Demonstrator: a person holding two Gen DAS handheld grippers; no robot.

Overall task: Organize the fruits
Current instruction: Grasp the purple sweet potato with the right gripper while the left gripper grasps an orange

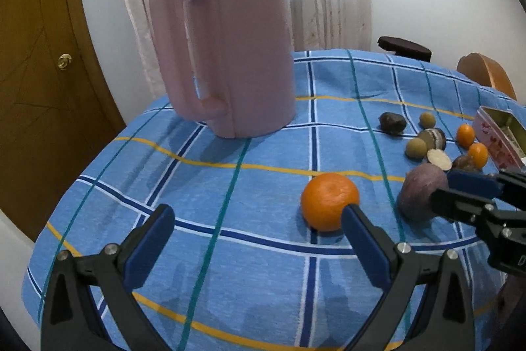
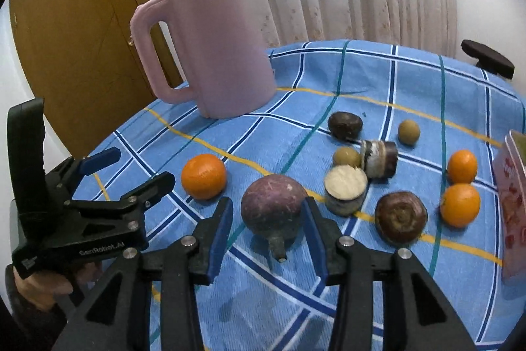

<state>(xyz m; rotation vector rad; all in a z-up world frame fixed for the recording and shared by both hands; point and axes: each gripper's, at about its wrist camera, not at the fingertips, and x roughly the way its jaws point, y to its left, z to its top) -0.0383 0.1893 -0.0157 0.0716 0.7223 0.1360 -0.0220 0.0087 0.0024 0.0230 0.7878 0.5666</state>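
Observation:
A round purple fruit (image 2: 273,208) with a short stem lies on the blue checked tablecloth (image 2: 361,81), between the fingers of my right gripper (image 2: 268,217), which is open around it. It also shows in the left wrist view (image 1: 419,191) with the right gripper (image 1: 460,189) at it. A large orange (image 1: 328,200) lies just past the right fingertip of my left gripper (image 1: 258,222), which is open and empty. The orange (image 2: 203,176) lies left of the purple fruit.
A tall pink jug (image 2: 210,48) stands at the back left. Right of the purple fruit lie two small oranges (image 2: 460,186), two green round fruits (image 2: 408,132), dark brown pieces (image 2: 400,217), a cut white-fleshed piece (image 2: 345,191) and a pink tin (image 2: 513,203).

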